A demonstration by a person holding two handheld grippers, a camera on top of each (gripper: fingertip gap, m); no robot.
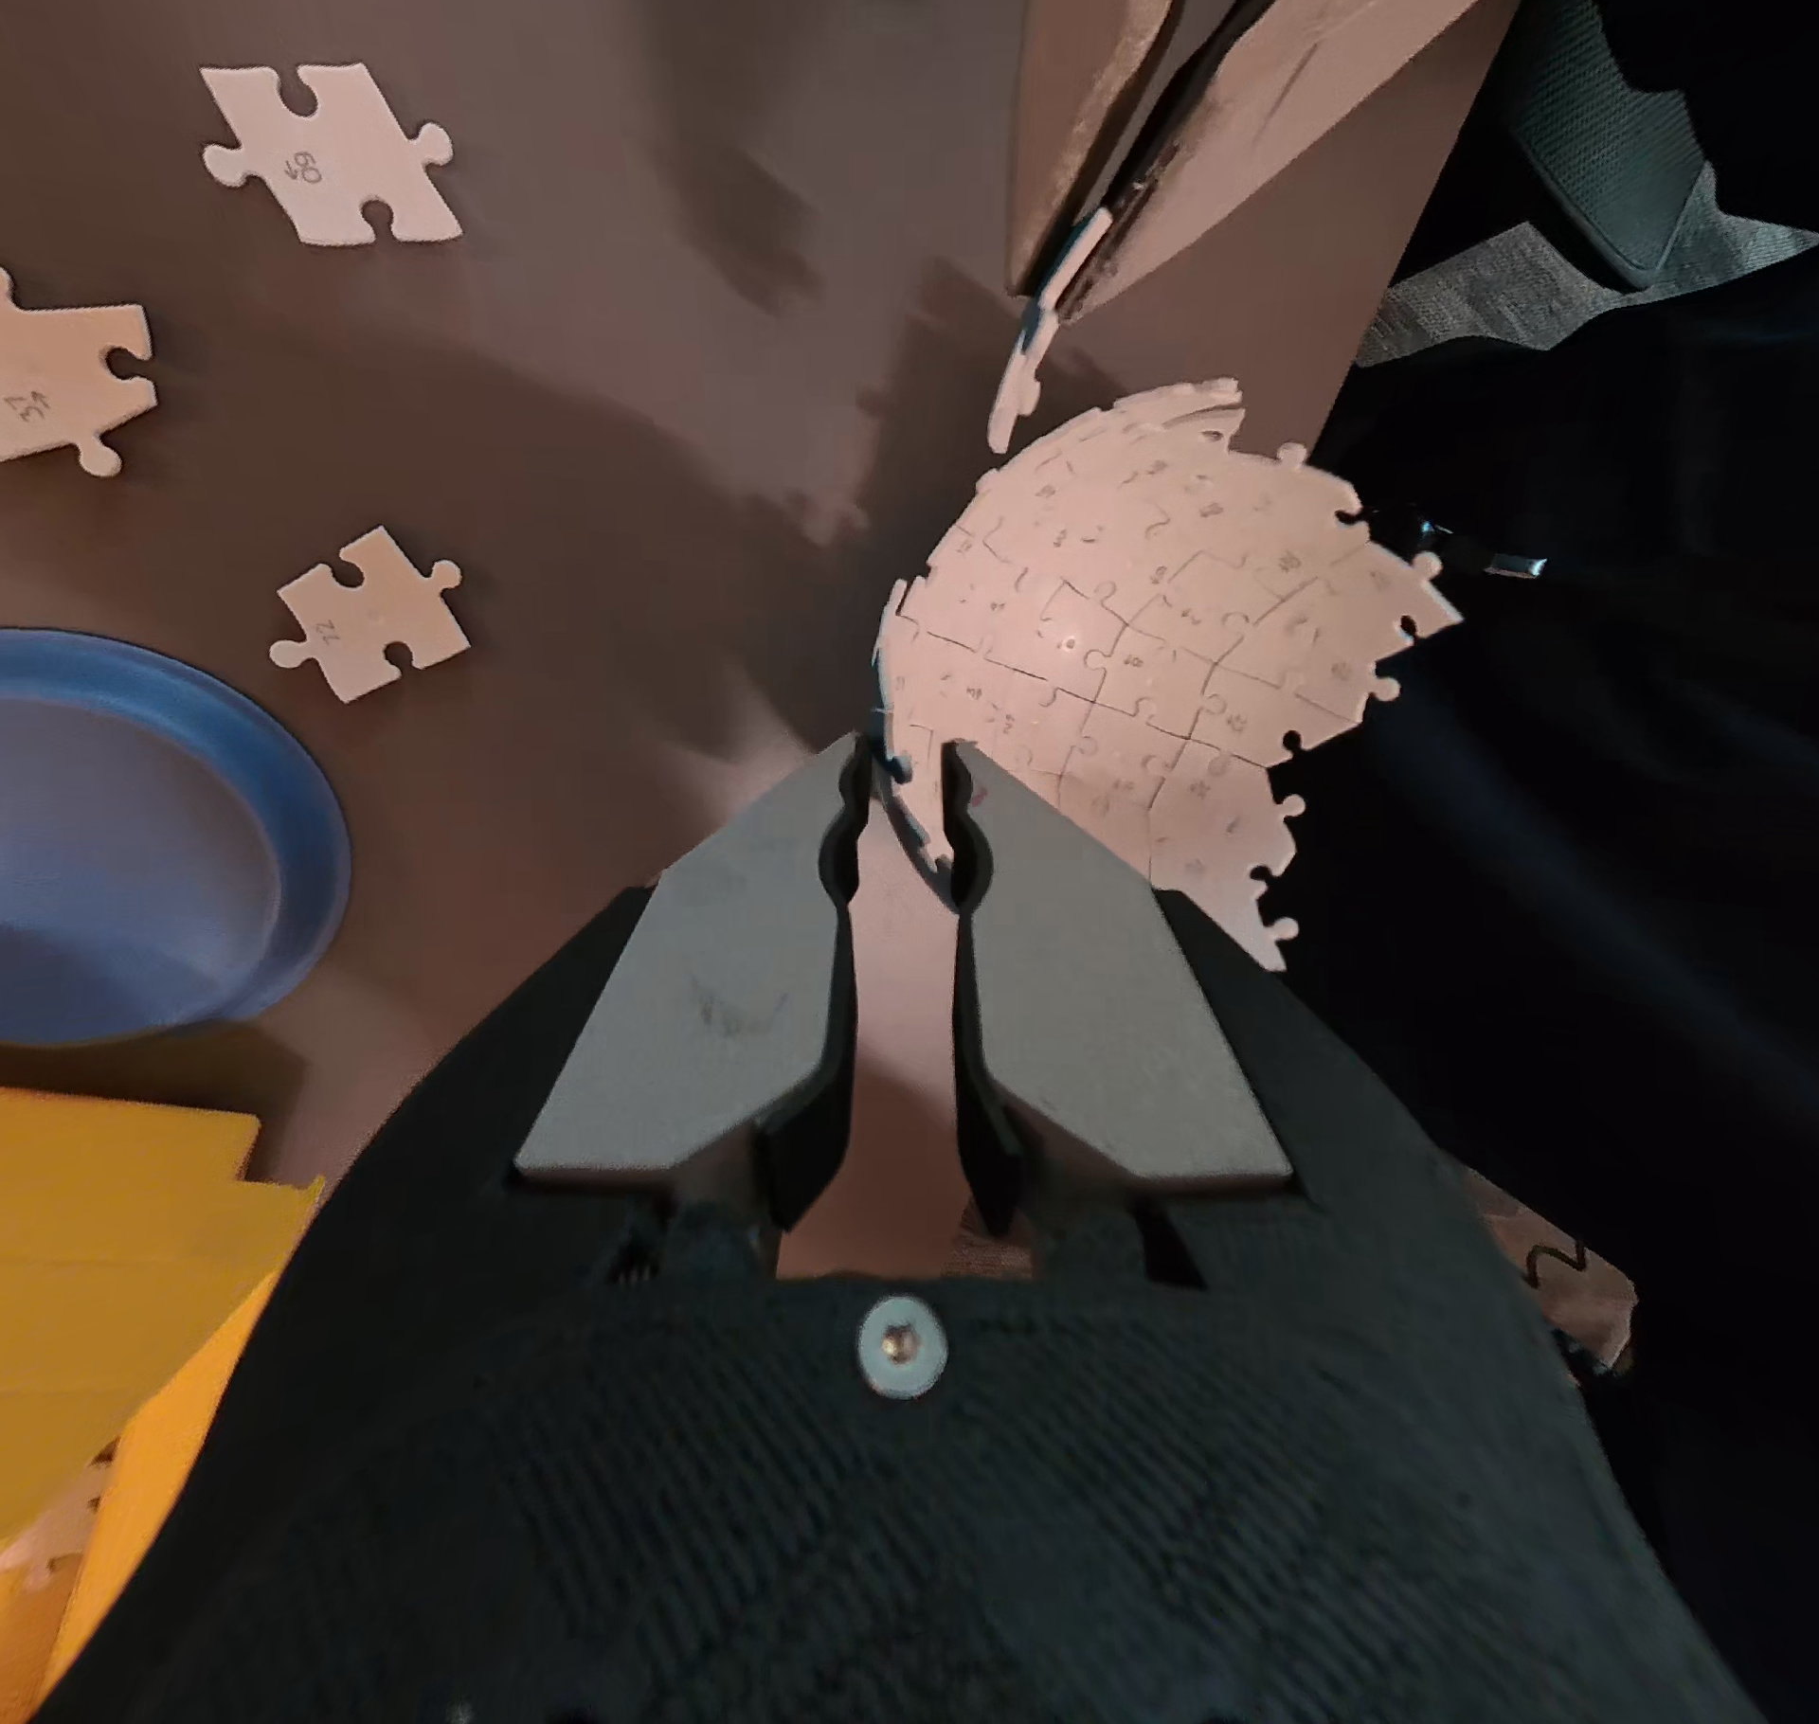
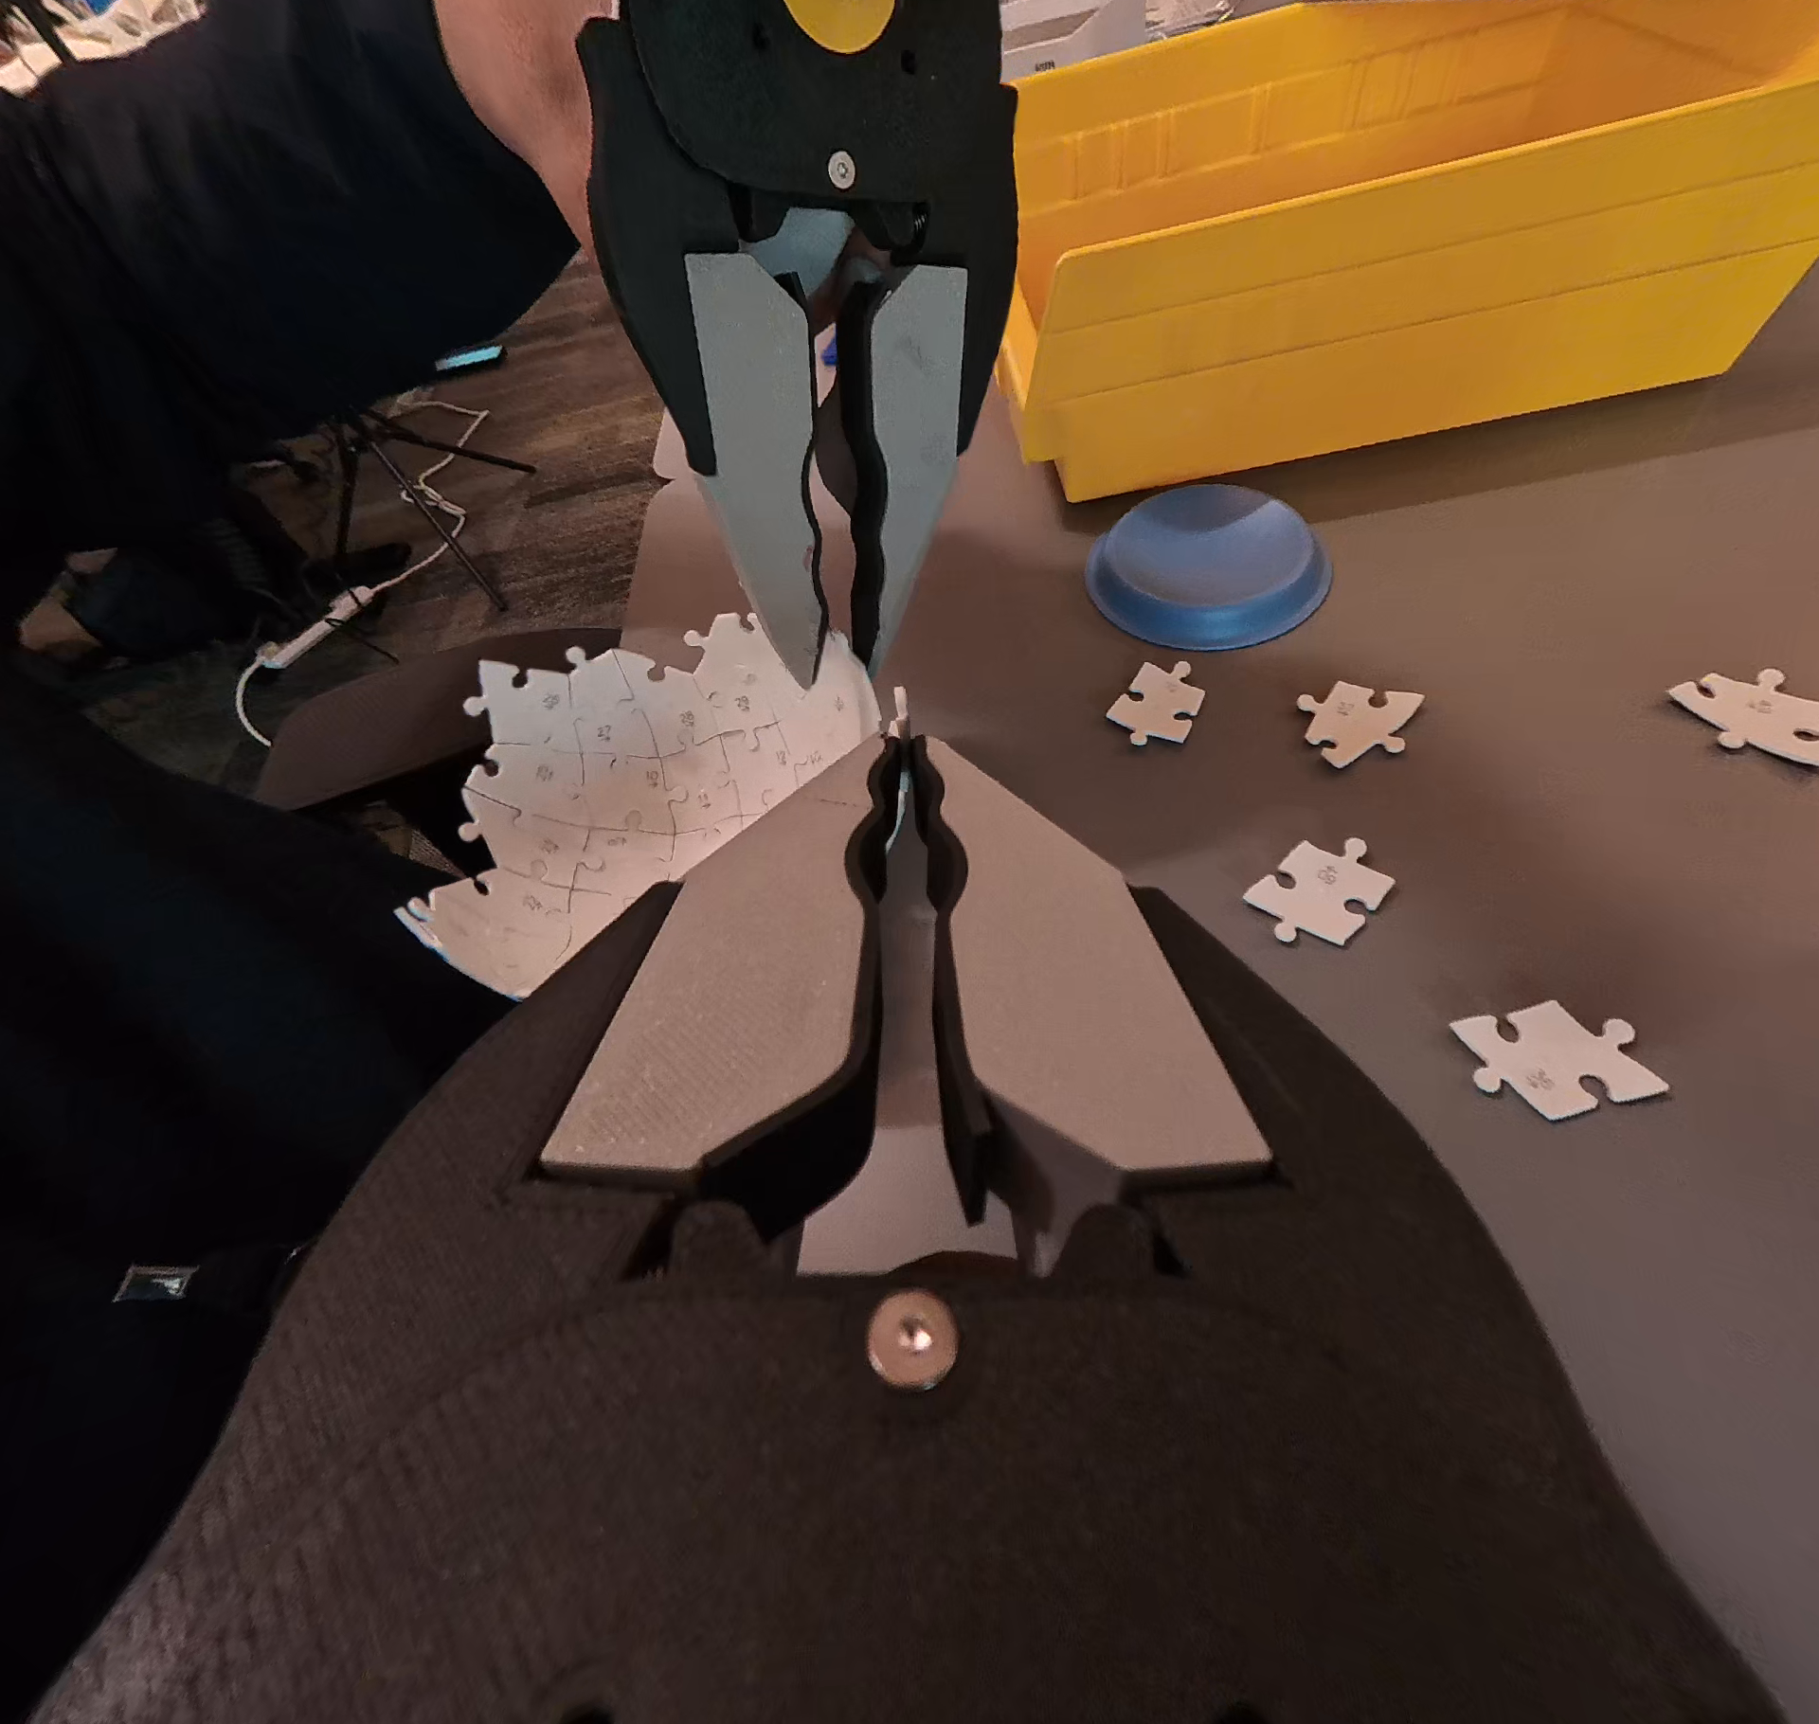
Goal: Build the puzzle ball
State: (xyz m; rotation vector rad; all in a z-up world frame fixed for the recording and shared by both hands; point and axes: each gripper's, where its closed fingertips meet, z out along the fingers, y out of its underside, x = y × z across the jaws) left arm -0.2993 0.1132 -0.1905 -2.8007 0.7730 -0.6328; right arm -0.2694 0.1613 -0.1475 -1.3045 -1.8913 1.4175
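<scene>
The half-built white puzzle ball [image 1: 1152, 643] is a curved shell of joined pieces held in the air. My left gripper [image 1: 901, 761] is shut on its lower left rim. My right gripper [image 1: 1063, 289] comes in from above, shut on a single white puzzle piece [image 1: 1029, 368] that hangs just off the shell's upper left rim. In the right wrist view my right gripper [image 2: 903, 747] pinches that piece [image 2: 899, 717] edge-on. The left gripper [image 2: 842, 668] reaches down from above onto the shell [image 2: 610, 781].
Several loose white pieces [image 2: 1319, 889] lie on the dark table [image 2: 1476, 1332], and some also show in the left wrist view [image 1: 335, 151]. A blue dish [image 2: 1206, 565] and a yellow bin [image 2: 1378, 250] stand behind them. The table edge [image 2: 640, 545] and a person's dark sleeve [image 2: 246, 201] are at left. Some 8 cm of space lies between my two pairs of fingers. From the left gripper's tips to the blue dish [image 2: 1206, 565] is close to 15 cm.
</scene>
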